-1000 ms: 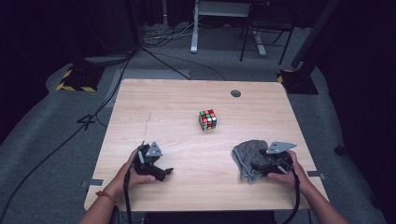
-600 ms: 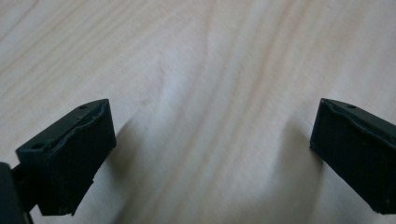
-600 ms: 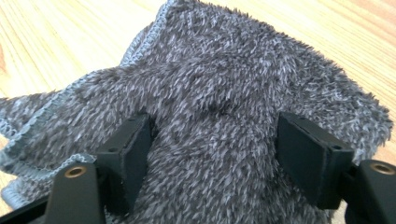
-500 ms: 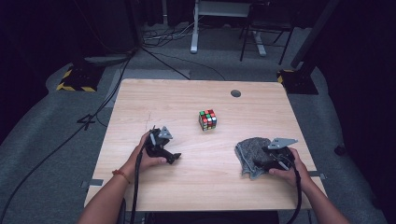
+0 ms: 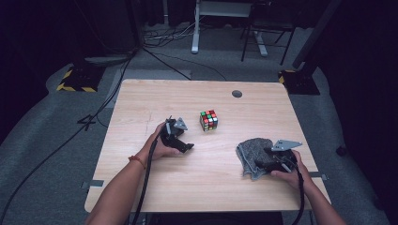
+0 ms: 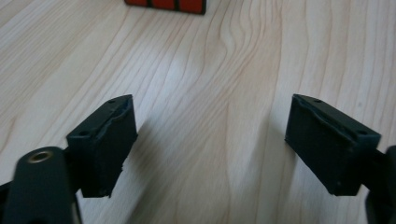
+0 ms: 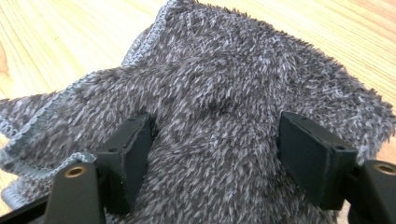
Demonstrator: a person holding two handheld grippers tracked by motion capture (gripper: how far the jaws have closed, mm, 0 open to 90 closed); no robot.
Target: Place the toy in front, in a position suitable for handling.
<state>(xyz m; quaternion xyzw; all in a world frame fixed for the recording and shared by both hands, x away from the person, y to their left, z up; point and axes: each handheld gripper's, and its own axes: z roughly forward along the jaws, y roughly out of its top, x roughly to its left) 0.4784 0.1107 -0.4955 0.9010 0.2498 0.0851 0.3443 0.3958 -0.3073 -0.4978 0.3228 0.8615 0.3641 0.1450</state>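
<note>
Wooden table (image 5: 202,187): left claw (image 5: 187,147) (agape, empty) nearer cube (image 5: 209,120) than before; right claw (image 5: 261,165) agape over cloth (image 5: 253,149).

Cube (image 6: 165,5) in the left gripper view: cut off by the top edge, a strip of red tiles showing, other faces out of frame.

Left gripper (image 5: 180,143) in the high view: jaw tips too small to tell the gap; the holding hand (image 5: 162,146) covers its rear.

Cloth (image 7: 224,116) in the right gripper view: near edge runs under the jaws and off the bottom of the frame; the tabletop beneath is hidden. Whether the pads (image 7: 135,158) press into the pile or sit just above it cannot be told.

Right gripper (image 5: 270,163) in the high view: jaws lost against the dark cloth.

Both forearms cut off by the bottom edge of the high view.
</note>
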